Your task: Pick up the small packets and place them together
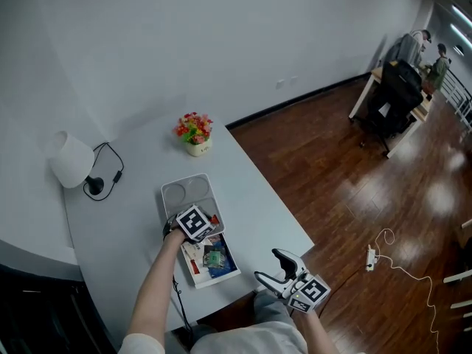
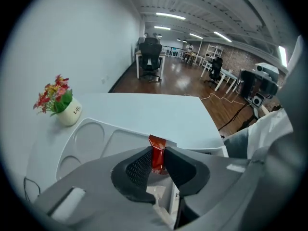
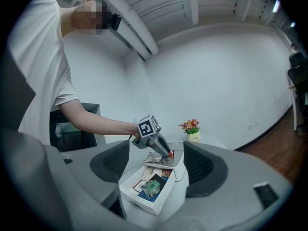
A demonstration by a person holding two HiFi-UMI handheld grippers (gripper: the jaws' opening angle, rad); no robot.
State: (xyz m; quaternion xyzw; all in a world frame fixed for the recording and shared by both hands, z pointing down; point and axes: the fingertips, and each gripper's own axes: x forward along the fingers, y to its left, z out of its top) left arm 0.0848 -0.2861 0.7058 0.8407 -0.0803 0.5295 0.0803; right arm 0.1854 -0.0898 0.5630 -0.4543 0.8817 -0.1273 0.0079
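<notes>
Small packets: one red packet (image 2: pixel 157 154) is clamped between the fingers of the left gripper (image 2: pixel 158 166), just over the white tray (image 2: pixel 96 134).
A pale packet (image 3: pixel 152 158) seems to lie on the tray beside these fingers. More packets wait in the open box (image 1: pixel 210 260) just behind them. The right gripper (image 1: pixel 270 268) hangs past the counter (image 1: pixel 251 198) edge, its fingers apart and empty. The flower pot (image 1: pixel 195 133) stands well beyond, and I judge that nothing blocks the way.

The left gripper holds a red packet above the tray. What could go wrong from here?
1. The left gripper pinches the red packet with its top sticking out past the pads; it may slip out early.
2. The gripper hangs near the edge of the tray, beside the box, so the packet could land in the box instead.
3. The right gripper is open and away from the tray, so nothing steadies the tray if it gets bumped.
</notes>
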